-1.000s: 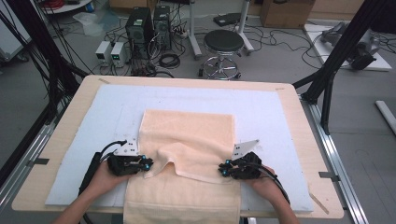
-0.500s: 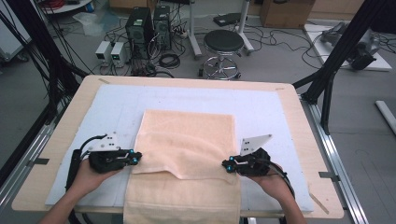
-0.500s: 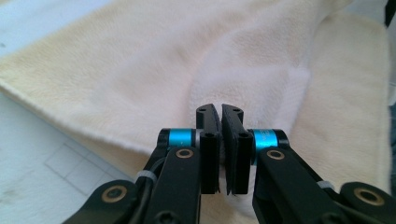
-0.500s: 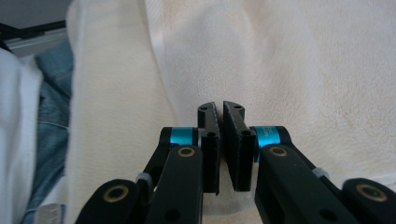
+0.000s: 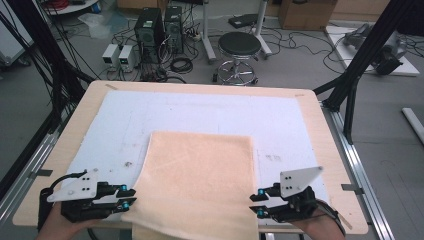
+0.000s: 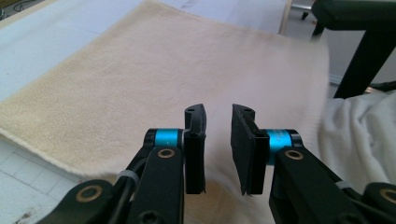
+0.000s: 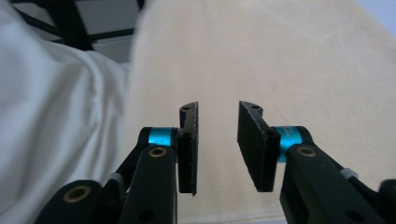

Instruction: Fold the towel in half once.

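Observation:
A peach towel (image 5: 200, 172) lies spread on the white mat (image 5: 200, 112), and its near end reaches the table's front edge. My left gripper (image 5: 131, 196) hovers at the towel's near left corner. My right gripper (image 5: 254, 204) hovers at the near right corner. Both point inward at the cloth. In the left gripper view the jaws (image 6: 217, 114) stand apart with nothing between them, and the towel (image 6: 140, 79) lies beyond. The right gripper (image 7: 218, 108) looks the same over the towel (image 7: 280, 60). Both pairs of jaws have just been opening.
The wooden table (image 5: 320, 125) has metal rails along both sides. A black frame post (image 5: 360, 65) rises at the far right. On the floor behind stand a stool (image 5: 239, 47) and computer boxes (image 5: 155, 30). White fabric (image 6: 359, 140) lies close to both grippers.
Both hands have drawn back toward the near edge and lifted. The jaws have let go of the towel. The folded ridge across it is gone and the cloth looks smooth.

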